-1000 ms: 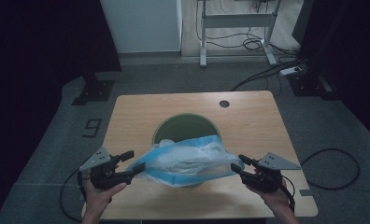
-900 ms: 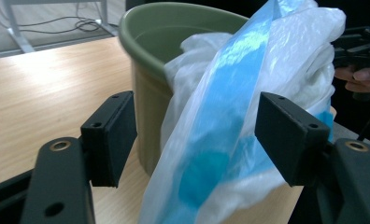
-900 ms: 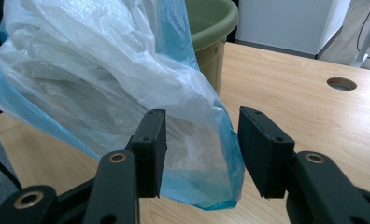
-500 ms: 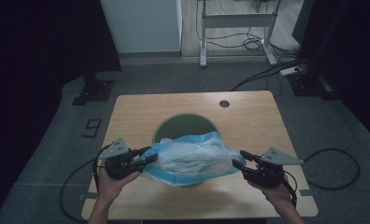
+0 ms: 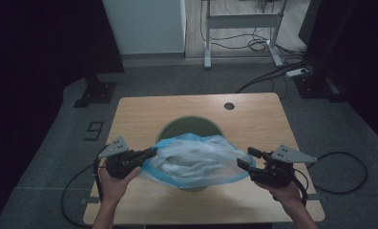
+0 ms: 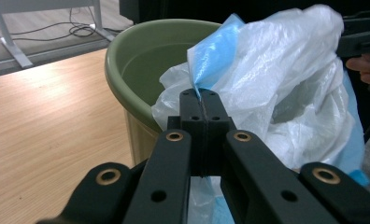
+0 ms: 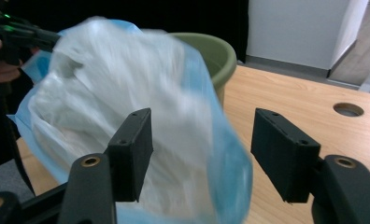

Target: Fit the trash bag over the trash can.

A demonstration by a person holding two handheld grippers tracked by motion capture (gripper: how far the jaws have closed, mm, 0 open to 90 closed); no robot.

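A green bin point(image 5: 189, 126) stands in the middle of the wooden table point(image 5: 144, 114). A blue and white plastic bag point(image 5: 196, 160) lies bunched over the bin's near rim. My left gripper point(image 5: 150, 153) is at the bag's left end. In the left gripper view my left gripper point(image 6: 202, 100) is shut on the bag's point(image 6: 276, 79) blue edge, beside the bin point(image 6: 141, 60). My right gripper point(image 5: 244, 157) is at the bag's right end. In the right gripper view my right gripper point(image 7: 206, 149) stands open, with the bag's point(image 7: 127, 93) blue edge between its jaws and the bin point(image 7: 211, 51) behind.
A round cable hole point(image 5: 229, 106) sits near the table's far right corner. Bare tabletop lies on both sides of the bin and behind it. Cables trail from both grippers to the floor. A metal desk frame point(image 5: 239, 21) stands beyond the table.
My left gripper has moved in toward the bin and slightly up, carrying the bag's left edge. The bag now sits more bunched over the bin. The right gripper shifted slightly forward.
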